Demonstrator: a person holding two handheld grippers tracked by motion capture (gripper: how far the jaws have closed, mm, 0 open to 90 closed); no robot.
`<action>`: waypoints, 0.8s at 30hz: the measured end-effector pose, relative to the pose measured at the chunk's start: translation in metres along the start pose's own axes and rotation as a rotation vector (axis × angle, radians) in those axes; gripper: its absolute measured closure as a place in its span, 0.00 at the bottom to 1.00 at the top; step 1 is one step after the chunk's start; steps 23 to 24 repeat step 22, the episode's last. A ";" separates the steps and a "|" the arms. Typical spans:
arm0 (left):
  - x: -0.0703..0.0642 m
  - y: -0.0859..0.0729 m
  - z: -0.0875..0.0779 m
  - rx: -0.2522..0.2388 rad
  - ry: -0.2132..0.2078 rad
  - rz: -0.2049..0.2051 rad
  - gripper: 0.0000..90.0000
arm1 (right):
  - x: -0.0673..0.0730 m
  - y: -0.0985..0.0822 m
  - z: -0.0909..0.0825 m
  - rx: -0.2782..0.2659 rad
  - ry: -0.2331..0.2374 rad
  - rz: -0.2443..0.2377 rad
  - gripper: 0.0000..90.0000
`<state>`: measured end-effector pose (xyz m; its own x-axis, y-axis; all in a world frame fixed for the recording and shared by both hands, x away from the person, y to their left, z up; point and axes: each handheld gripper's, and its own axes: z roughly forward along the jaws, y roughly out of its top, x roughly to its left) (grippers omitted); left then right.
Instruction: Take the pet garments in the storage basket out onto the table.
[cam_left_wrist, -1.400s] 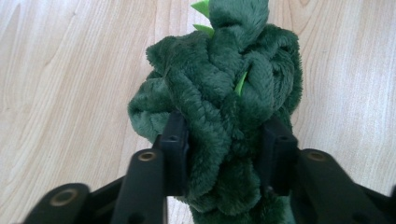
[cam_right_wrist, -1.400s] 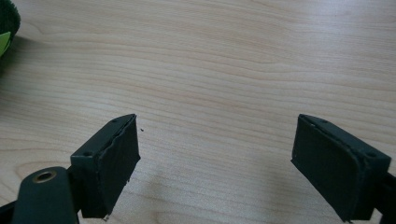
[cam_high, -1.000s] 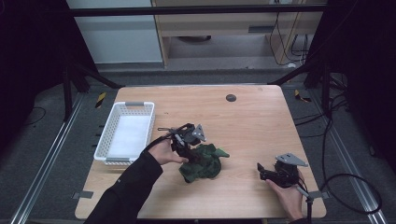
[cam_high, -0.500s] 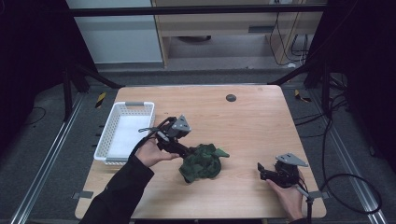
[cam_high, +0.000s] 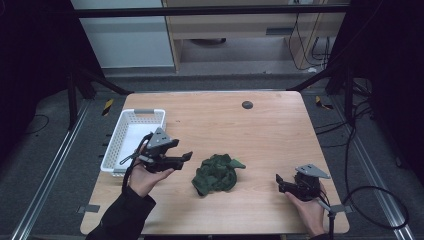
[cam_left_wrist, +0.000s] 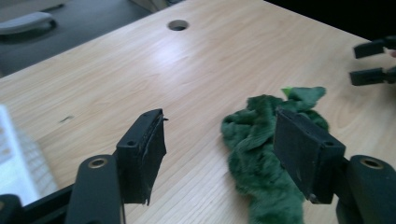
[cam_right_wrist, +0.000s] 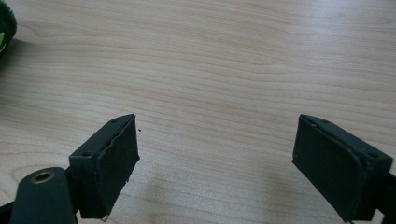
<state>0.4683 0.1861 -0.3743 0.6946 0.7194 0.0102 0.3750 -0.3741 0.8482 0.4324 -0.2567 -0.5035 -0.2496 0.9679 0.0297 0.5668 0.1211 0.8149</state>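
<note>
Cloth (cam_high: 216, 173), green and crumpled, lies on the wooden table (cam_high: 260, 130) between both hands. Left gripper (cam_high: 186, 157) hovers just left of it, palm up, jaws wide and just easing narrower (nothing between them). Right gripper (cam_high: 279, 182) rests low, well apart, jaws wide, empty; its hand is cut off at the frame's bottom edge.

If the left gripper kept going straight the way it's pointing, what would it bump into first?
Probably the green cloth. The left gripper points toward it with open fingers, but it hovers above the table, so it might skim over.
</note>
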 end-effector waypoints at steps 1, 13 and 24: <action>0.001 -0.004 -0.003 -0.012 0.008 -0.015 0.39 | 0.000 0.000 0.000 -0.001 0.001 0.001 0.16; 0.008 -0.045 -0.037 -0.156 0.115 -0.146 0.56 | 0.000 0.000 -0.001 -0.003 -0.003 0.002 0.15; 0.017 -0.073 -0.049 -0.167 0.214 -0.183 0.66 | -0.002 0.000 -0.001 -0.013 -0.004 0.007 0.15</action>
